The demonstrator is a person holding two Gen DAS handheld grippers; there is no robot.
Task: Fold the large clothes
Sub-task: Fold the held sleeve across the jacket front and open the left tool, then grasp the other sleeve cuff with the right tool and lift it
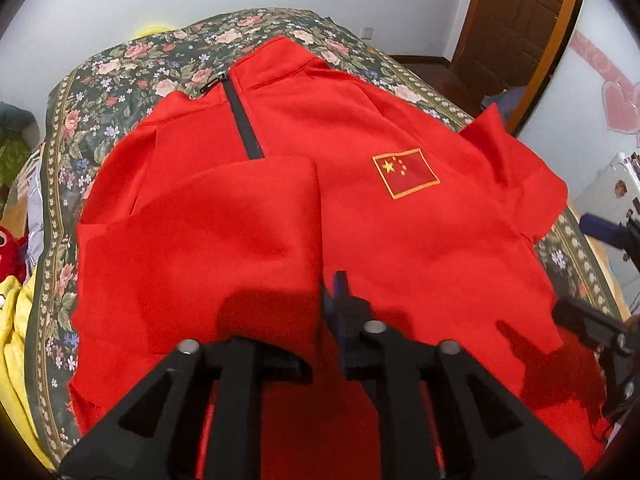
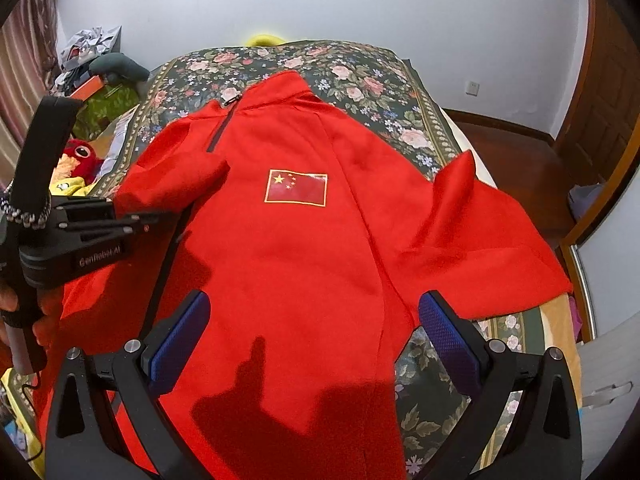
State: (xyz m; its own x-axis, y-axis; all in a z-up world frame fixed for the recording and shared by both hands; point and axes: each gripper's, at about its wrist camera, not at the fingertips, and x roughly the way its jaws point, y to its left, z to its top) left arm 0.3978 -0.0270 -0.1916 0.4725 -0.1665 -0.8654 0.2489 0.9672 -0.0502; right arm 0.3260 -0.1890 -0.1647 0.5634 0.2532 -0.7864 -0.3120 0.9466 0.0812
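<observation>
Right wrist view: right gripper (image 2: 314, 344) hovers with fingers spread wide — over the red jacket (image 2: 288, 248) on the bed (image 2: 360, 76). Left gripper (image 1: 320, 304) has its fingers slightly apart, sleeve (image 1: 224, 220) cloth covering one.

Inventory as recorded: one red jacket (image 2: 288, 264), bearing one flag patch (image 2: 296, 187) and one dark zip (image 2: 221, 132); one floral bedspread (image 2: 360, 76) beneath it; two grippers, left gripper (image 2: 160, 216) and right gripper (image 2: 316, 340); one red plush toy (image 2: 82, 156); one wooden door (image 1: 516, 36); one wall socket (image 2: 472, 88); two pink heart stickers (image 1: 620, 108) were visible on the wall.
</observation>
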